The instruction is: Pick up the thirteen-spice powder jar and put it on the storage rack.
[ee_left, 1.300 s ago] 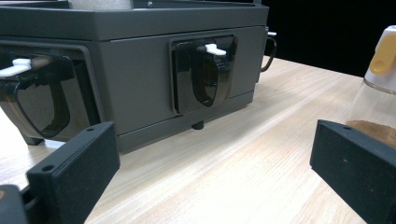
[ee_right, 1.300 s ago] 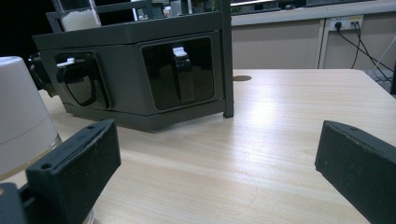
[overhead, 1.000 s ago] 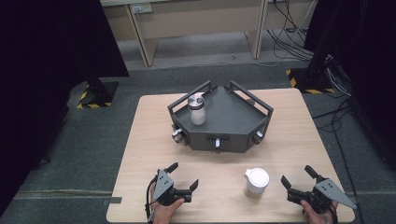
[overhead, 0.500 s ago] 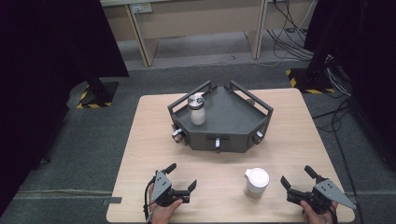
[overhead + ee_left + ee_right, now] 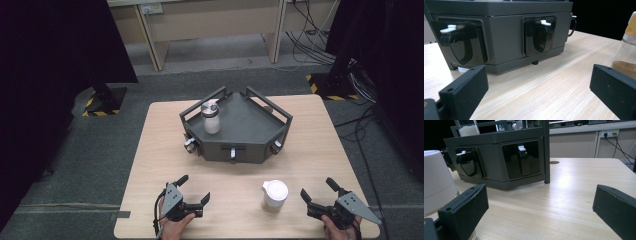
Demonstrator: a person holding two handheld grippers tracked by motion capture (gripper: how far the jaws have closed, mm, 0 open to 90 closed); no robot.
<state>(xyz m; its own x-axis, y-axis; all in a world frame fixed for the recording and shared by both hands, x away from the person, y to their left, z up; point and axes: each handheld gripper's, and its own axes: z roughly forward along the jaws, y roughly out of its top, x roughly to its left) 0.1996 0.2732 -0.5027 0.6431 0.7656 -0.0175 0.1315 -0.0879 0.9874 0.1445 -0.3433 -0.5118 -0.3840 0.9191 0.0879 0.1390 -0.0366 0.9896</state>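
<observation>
2 jars (image 5: 210, 116) (image 5: 275, 194), 1 grey rack (image 5: 250, 131), 1 table (image 5: 310, 150), 2 grippers (image 5: 192, 191) (image 5: 317, 188).

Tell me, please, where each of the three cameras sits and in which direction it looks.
High view: above the near table edge, looking forward and down at the dark rack; shows both hands, the left hand-held gripper and the right hand-held gripper, both open.
Left gripper view: low over the table, facing the rack's front, between its own black jaws.
Right gripper view: low at the table's right, facing the rack, between its own jaws.
Shared: both gripper views show the rack and the white-lidded jar, which stands between them.
</observation>
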